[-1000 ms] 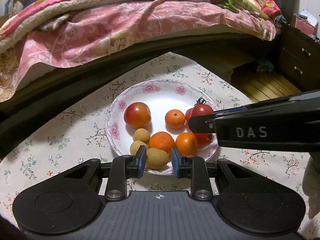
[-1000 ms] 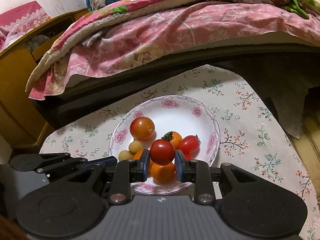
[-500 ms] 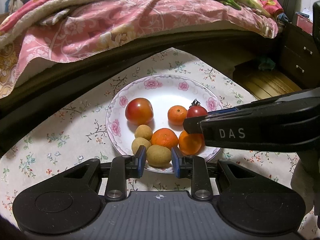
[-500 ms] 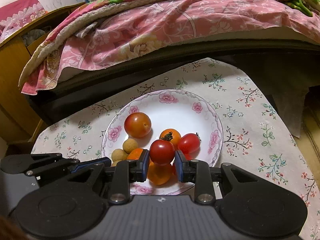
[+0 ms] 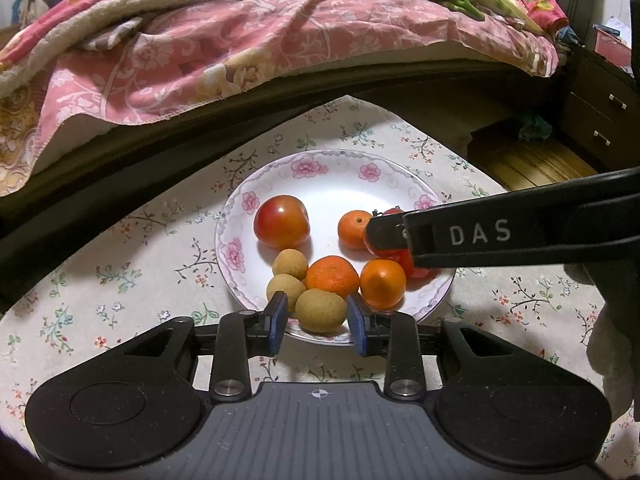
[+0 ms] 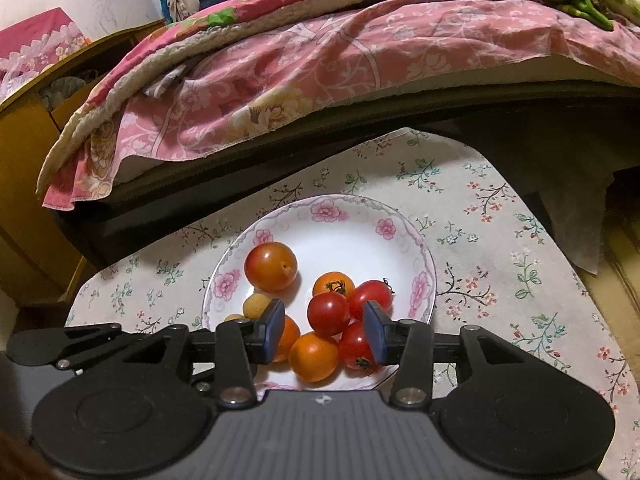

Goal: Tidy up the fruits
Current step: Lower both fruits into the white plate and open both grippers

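Both claws are hanging over the plate (image 6: pixel 424 256) right now. Right gripper (image 6: pixel 325 330) is sitting wide open, a cherry tomato (image 6: pixel 329 313) lying loose in the gap, pads clear of it on both sides. Left gripper (image 5: pixel 317 318) is also spread apart, a longan (image 5: pixel 321 311) sitting between the fingers with daylight either side, at the plate's 6 o'clock rim. Behind everything a pink quilt (image 5: pixel 240 48) is drooping off the bed. Floral tablecloth (image 5: pixel 120 264) is running out of frame. A big tomato (image 5: pixel 282 222) is resting around 9 o'clock and mandarins (image 5: pixel 332 276) are crowding the middle. From the left camera, the right gripper's arm is hiding most of the cherry tomatoes at 3 o'clock.
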{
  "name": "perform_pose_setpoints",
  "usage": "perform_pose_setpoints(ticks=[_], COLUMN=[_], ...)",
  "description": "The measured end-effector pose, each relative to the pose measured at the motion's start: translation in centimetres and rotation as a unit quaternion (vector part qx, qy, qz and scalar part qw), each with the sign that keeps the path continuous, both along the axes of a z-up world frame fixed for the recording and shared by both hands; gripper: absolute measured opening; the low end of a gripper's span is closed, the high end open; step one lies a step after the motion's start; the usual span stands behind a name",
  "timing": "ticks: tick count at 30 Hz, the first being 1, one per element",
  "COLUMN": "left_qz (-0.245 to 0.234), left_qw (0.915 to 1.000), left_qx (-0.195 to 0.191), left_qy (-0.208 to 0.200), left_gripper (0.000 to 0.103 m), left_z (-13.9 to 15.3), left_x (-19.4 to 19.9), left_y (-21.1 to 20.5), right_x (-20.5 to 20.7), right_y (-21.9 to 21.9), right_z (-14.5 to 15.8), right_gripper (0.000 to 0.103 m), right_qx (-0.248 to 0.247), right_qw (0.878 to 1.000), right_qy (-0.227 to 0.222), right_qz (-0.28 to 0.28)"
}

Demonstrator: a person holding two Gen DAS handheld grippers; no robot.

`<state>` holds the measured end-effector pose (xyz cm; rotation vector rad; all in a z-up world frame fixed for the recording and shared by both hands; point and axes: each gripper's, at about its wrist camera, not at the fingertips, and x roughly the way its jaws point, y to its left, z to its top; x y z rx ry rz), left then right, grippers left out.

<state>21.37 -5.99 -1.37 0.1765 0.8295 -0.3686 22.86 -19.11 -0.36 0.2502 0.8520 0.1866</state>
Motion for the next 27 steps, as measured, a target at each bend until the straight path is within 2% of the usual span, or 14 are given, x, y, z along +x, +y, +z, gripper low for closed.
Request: perform_pose_setpoints(ticks=[9,22,27], left_qz=[0.005,0.029,0.037], left_qw=[0.9999,0.9992,0.9986], left_qx=[0.007,0.021,0.027], left_qy=[-0.006,-0.016,-0.024], left_gripper=[0.055,0.081,0.086], left_z=[0.3,0.9,1.3], left_x=[-0.2,-1.1,-1.4], left_y=[0.1,0.3,0.3], right_x=[-0.7,-2.5,-3.0], right_y=[0.1,0.2,0.1], right_z=[0.1,0.5,0.9], right_gripper=[0.046,0.046,0.047], right_qx=[-0.015,-0.04,-0.042], right_qw=[1.0,0.999,0.999], right_qy=[0.001,0.0,-0.003], right_qz=[0.001,-0.003,-0.011])
